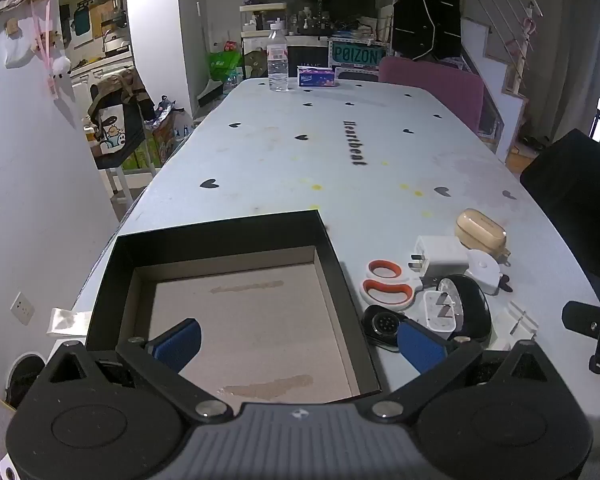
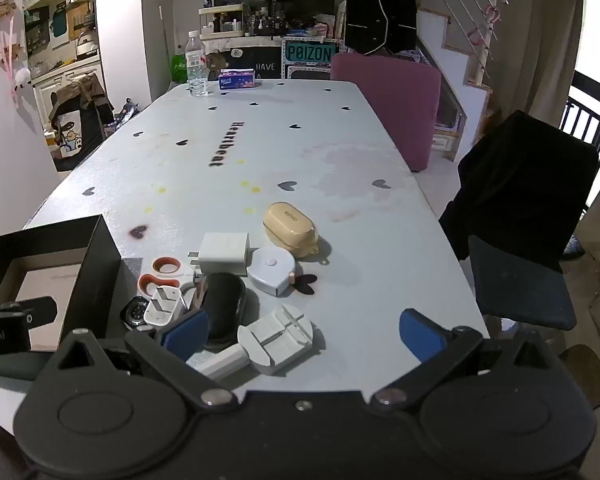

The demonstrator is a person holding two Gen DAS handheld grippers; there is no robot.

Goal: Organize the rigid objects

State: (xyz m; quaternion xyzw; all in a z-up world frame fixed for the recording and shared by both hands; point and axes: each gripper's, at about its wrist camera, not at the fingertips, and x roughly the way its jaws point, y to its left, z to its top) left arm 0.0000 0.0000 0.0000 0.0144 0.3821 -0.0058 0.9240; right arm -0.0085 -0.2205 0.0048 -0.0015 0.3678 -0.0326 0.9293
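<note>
A black open box point(image 1: 220, 236) point(image 2: 96, 264) with a bare cardboard floor sits at the table's near left. Right of it lies a cluster: orange-and-white scissors point(image 1: 386, 286) point(image 2: 158, 276), a white charger point(image 1: 440, 258) point(image 2: 224, 258), a small white plug point(image 1: 440, 314) point(image 2: 164, 308), a black oval case point(image 1: 474, 308) point(image 2: 224, 308), a white tape measure point(image 1: 486, 268) point(image 2: 272, 272), a tan earbud case point(image 1: 480, 230) point(image 2: 290, 230), a smartwatch point(image 1: 382, 326) point(image 2: 134, 314) and a white grooved tool point(image 2: 276, 338). My left gripper point(image 1: 300, 344) hangs open over the box. My right gripper point(image 2: 304, 334) stands open above the grooved tool.
A water bottle point(image 1: 278, 62) point(image 2: 197, 66) and a tissue pack point(image 1: 317, 76) point(image 2: 237, 79) stand at the table's far end. A pink chair point(image 2: 392, 108) and a dark chair point(image 2: 528, 220) flank the right side. A wall point(image 1: 28, 184) lies close on the left.
</note>
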